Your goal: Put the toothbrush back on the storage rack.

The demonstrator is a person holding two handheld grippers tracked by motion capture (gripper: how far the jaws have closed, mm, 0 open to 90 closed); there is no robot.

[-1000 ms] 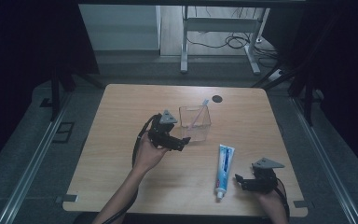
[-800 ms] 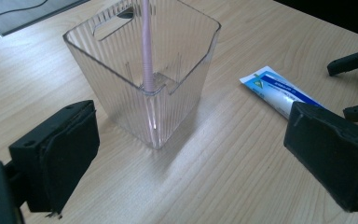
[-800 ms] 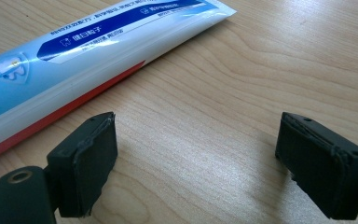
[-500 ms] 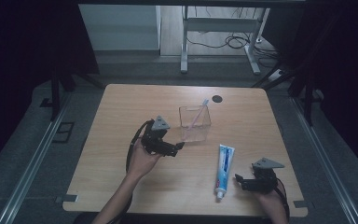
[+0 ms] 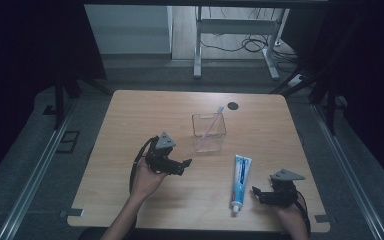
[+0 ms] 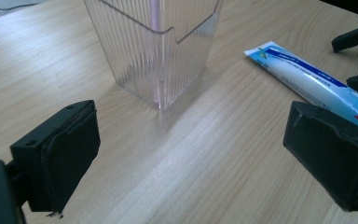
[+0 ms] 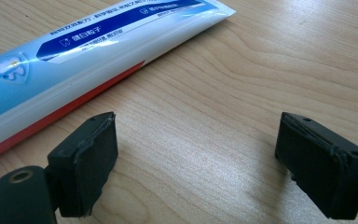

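Left gripper point(image 5: 184, 163) near the clear cup point(image 5: 208, 131), fingers wide apart, empty. Right gripper point(image 5: 256, 193) just beside the toothpaste tube point(image 5: 240, 181), fingers likewise apart, holding nothing.

Toothpaste tube point(image 7: 84, 51) cap end cut off at left edge, right tongs view; toothbrush point(image 6: 154, 9) top cropped, left tongs view; tube print too small to read.

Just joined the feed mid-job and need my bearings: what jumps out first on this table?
A clear ribbed cup stands near the middle of the wooden table with a pink toothbrush leaning inside it. A blue and white toothpaste tube lies flat nearer the person, to the cup's right. The left gripper hovers open beside the cup, and the right gripper sits open just right of the tube; neither holds anything.
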